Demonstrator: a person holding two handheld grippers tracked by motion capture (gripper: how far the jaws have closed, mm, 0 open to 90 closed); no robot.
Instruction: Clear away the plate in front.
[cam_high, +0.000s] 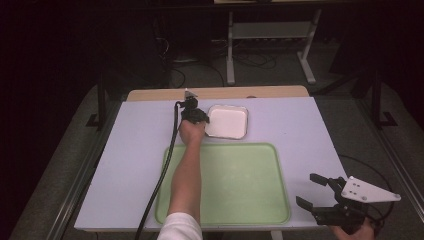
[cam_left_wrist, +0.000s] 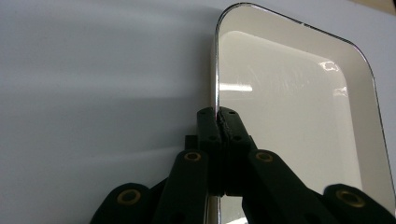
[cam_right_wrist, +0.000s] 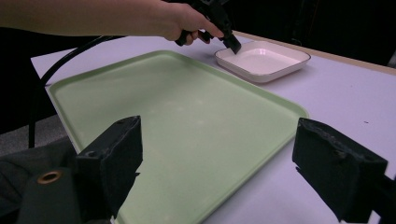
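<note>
A shallow white square dish (cam_high: 227, 121) with a thin dark rim rests on the white table just beyond a pale green tray (cam_high: 235, 190). My left gripper (cam_high: 202, 118) is at the dish's left edge, shut on its rim; in the left gripper view the jaws pinch the dish's rim (cam_left_wrist: 217, 70) at the gripper's tip (cam_left_wrist: 218, 115). The dish (cam_right_wrist: 261, 59) also appears far off in the right gripper view, with the left gripper (cam_right_wrist: 232, 45) on it. My right gripper (cam_high: 313, 191) hovers open by the table's front right corner, past the green tray (cam_right_wrist: 177, 121), with nothing between its jaws.
The white table (cam_high: 135, 150) has a wooden strip (cam_high: 220, 93) along its far edge. A black cable (cam_high: 165, 165) trails from the left gripper down the table's left part. A white metal frame (cam_high: 270, 45) stands on the floor behind the table.
</note>
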